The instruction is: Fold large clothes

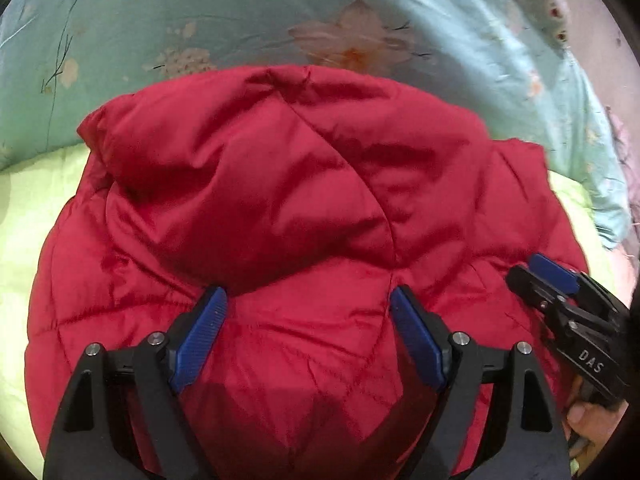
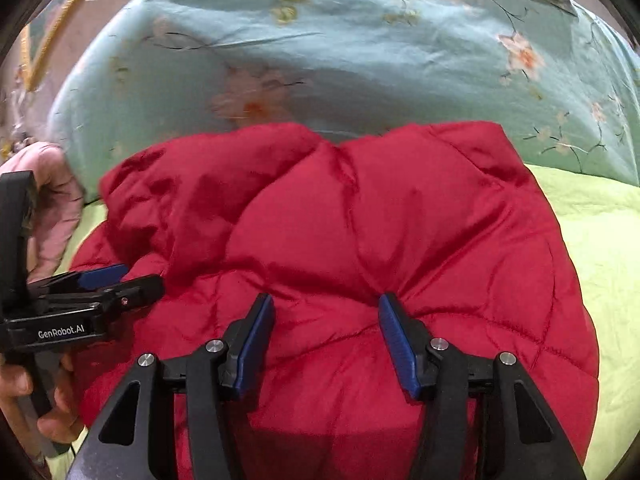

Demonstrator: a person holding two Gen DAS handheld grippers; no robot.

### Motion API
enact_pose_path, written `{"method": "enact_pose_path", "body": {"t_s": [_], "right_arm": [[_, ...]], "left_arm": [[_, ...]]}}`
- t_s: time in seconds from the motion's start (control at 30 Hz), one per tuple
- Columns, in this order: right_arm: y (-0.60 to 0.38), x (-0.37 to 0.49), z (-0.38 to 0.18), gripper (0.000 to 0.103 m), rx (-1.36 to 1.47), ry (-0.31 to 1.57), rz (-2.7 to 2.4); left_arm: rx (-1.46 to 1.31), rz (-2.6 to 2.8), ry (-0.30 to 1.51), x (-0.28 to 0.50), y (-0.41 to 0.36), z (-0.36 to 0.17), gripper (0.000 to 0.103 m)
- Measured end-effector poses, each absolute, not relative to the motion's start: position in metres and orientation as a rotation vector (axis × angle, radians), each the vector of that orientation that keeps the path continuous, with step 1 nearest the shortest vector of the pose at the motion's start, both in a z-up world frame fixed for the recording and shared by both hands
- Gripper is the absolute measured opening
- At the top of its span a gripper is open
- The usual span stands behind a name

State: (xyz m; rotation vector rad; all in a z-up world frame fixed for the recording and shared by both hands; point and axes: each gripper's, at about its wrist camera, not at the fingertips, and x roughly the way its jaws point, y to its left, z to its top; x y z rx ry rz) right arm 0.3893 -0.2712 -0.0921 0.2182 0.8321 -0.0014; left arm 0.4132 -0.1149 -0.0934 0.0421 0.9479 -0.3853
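Green bedding (image 1: 24, 208) supports the red padded jacket (image 1: 280, 200), bundled centrally. Left gripper (image 1: 308, 300) and right gripper (image 2: 326, 306) are held open over its near folds, apparently for flattening.

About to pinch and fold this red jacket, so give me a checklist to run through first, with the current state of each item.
1. Red jacket lies on the green sheet, already bundled: ok.
2. Left gripper over the jacket, jaws apart, nothing pinched: ok.
3. Right gripper over the jacket, jaws apart, fabric bulging between them; whether the fingers press in: cannot tell.
4. Grippers clear of each other: ok, they sit side by side, apart.
5. Blue flowered quilt away from the jaws: ok, it lies behind the jacket.
6. Sleeves tucked in: cannot tell, none visible.
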Motion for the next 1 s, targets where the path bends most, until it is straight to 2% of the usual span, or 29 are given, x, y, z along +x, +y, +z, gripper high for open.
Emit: {"method": "enact_pose_path", "body": {"t_s": [0.33, 0.7, 1.0], "right_arm": [[-0.308, 0.434, -0.117, 0.055, 0.336, 0.904, -0.058], [-0.315, 0.444, -0.133, 0.057, 0.355, 0.911, -0.049], [-0.334, 0.424, -0.106, 0.056, 0.423, 0.910, -0.011]], "left_arm": [[0.014, -0.345, 1.008, 0.468, -0.125, -0.112, 0.087], [0.025, -0.327, 0.999, 0.465, -0.121, -0.126, 0.089], [-0.067, -0.427, 1.015, 0.438, -0.088, -0.083, 0.089]]}}
